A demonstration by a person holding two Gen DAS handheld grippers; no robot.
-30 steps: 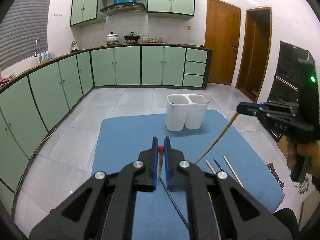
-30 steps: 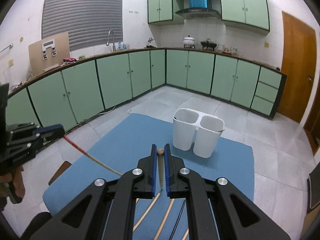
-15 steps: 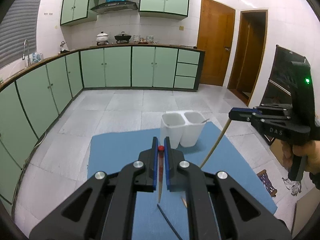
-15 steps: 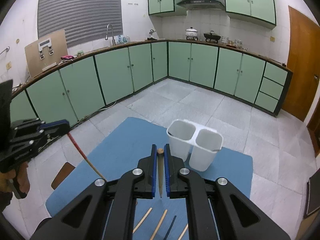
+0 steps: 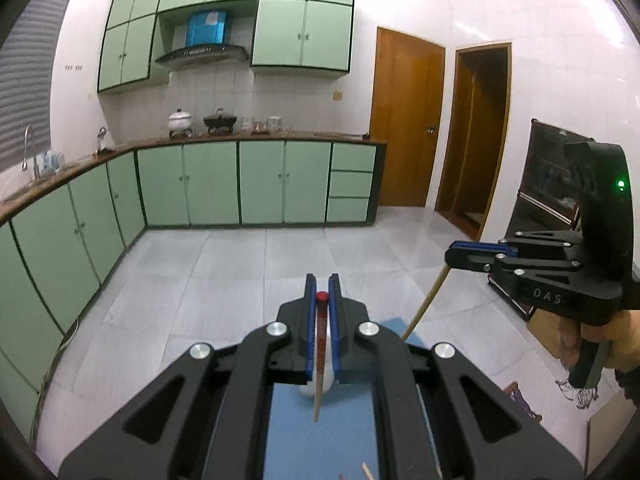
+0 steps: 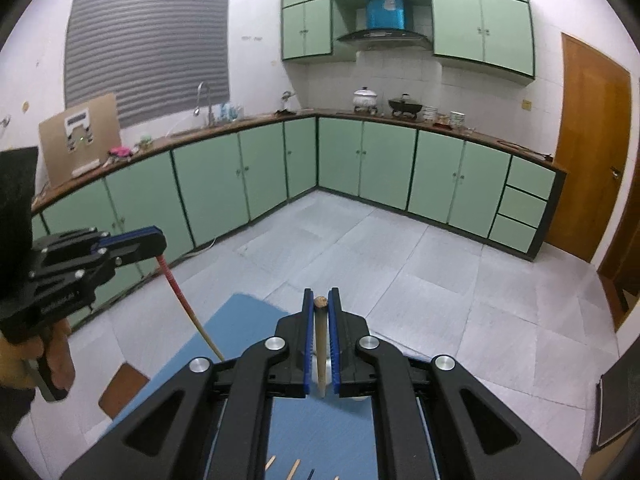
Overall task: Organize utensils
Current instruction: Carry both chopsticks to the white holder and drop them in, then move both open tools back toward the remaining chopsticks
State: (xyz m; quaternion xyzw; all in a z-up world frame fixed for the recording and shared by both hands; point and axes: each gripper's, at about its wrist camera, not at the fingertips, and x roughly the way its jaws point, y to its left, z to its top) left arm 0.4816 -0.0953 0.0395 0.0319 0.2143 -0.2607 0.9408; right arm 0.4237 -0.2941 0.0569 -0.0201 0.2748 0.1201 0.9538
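Kitchen with green cabinets. Left tool clenched on red-topped chopstick, stick hanging down between blue pads above blue tabletop mat. Right tool clenched on plain wooden chopstick, likewise hanging. White holder mostly hidden behind left tool's fingers. Loose chopsticks lie on mat at bottom edge. Hand grips left tool's handle.

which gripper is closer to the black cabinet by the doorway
Right. The right gripper is on the black cabinet side, overlapping it in the left wrist view; the left gripper sits farther off, beyond the right one.
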